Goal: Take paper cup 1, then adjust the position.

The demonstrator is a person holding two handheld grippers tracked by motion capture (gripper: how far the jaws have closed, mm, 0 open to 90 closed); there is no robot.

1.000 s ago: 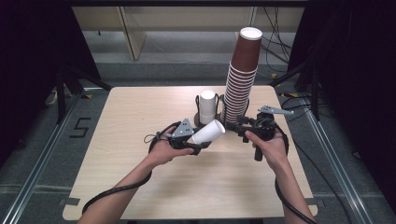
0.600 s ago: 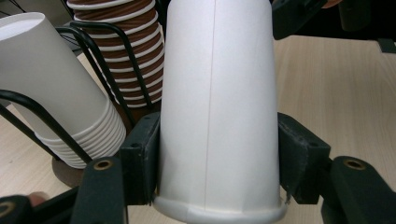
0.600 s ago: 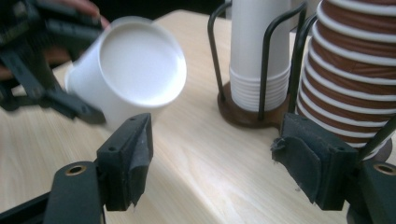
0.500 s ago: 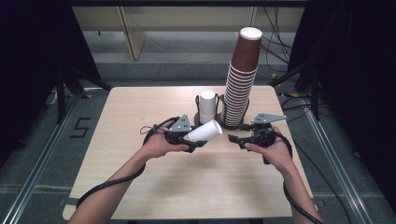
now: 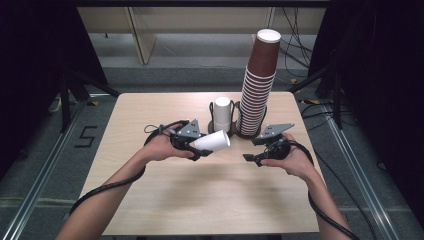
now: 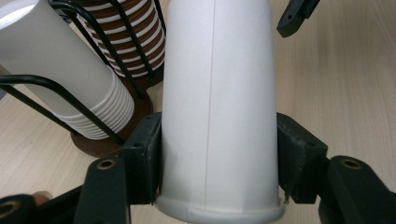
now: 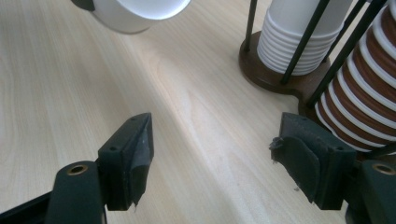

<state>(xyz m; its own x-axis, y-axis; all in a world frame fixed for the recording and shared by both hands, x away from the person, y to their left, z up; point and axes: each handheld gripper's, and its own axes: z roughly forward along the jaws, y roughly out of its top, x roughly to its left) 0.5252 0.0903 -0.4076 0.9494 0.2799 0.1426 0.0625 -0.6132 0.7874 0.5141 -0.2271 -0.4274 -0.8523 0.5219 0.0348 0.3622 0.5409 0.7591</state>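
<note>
Desk, light wood grain. Wire rack on brown base, holding stack of white cups and tall stack of brown cups.

White cup, brown white-rimmed cup stack, pale wooden table

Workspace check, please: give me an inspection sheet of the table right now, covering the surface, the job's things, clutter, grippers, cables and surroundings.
Surface: light wooden table, bare around the work.
Job's things: single white cup held lying sideways above the table; short white cup stack and tall brown cup stack standing in a black wire holder on a brown base.
Clutter: nothing seen.
Grippers: left gripper shut on the white cup, pads on both its sides; right gripper open, nothing between its jaws, apart from the cup.
Cables: one black cable trails along each forearm.
Surroundings: grey floor, dark stands at both sides, more cables behind the table.
</note>
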